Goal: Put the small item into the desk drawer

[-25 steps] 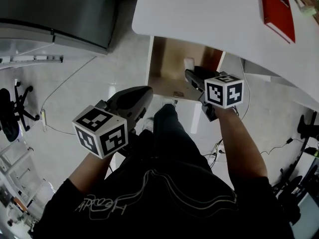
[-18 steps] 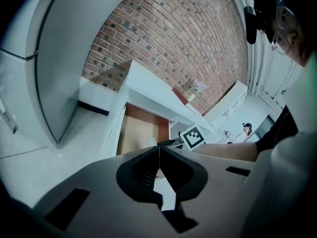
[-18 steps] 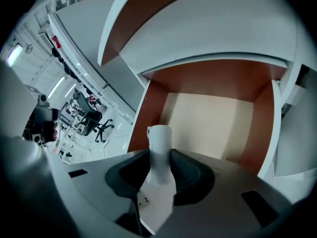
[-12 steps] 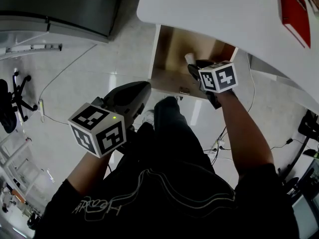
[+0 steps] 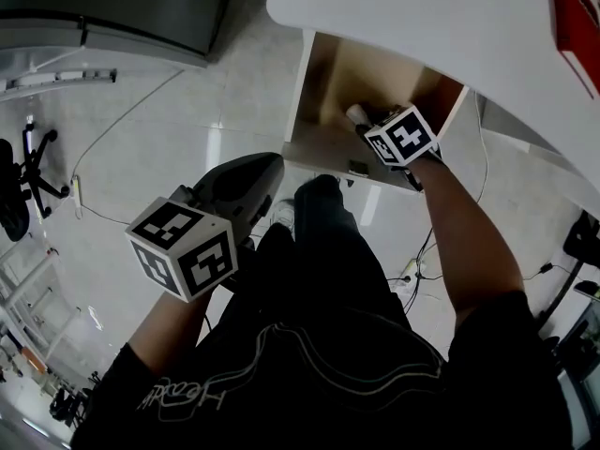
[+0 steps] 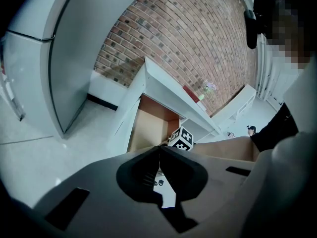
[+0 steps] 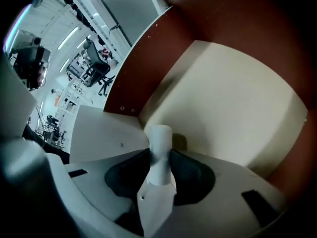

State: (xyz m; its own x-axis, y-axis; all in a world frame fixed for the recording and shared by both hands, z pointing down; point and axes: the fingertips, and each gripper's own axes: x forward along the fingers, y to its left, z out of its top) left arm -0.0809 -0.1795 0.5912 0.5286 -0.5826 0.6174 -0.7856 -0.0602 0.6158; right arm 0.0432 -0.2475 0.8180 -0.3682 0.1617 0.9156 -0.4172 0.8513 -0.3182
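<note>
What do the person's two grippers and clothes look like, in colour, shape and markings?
The left gripper and right gripper have smooth grey shells with dark jaws. Each carries a white cube with black square markers. The person wears a black top with a thin pale line print; the forearms are uncovered.

You're working at the open drawer [image 5: 323, 144] under the desk [image 5: 403, 17].
Your right gripper [image 5: 364, 120] is holding the small cylinder [image 7: 159, 148] inside it; your left gripper [image 5: 272, 169] is hanging outside, left of the drawer.
</note>
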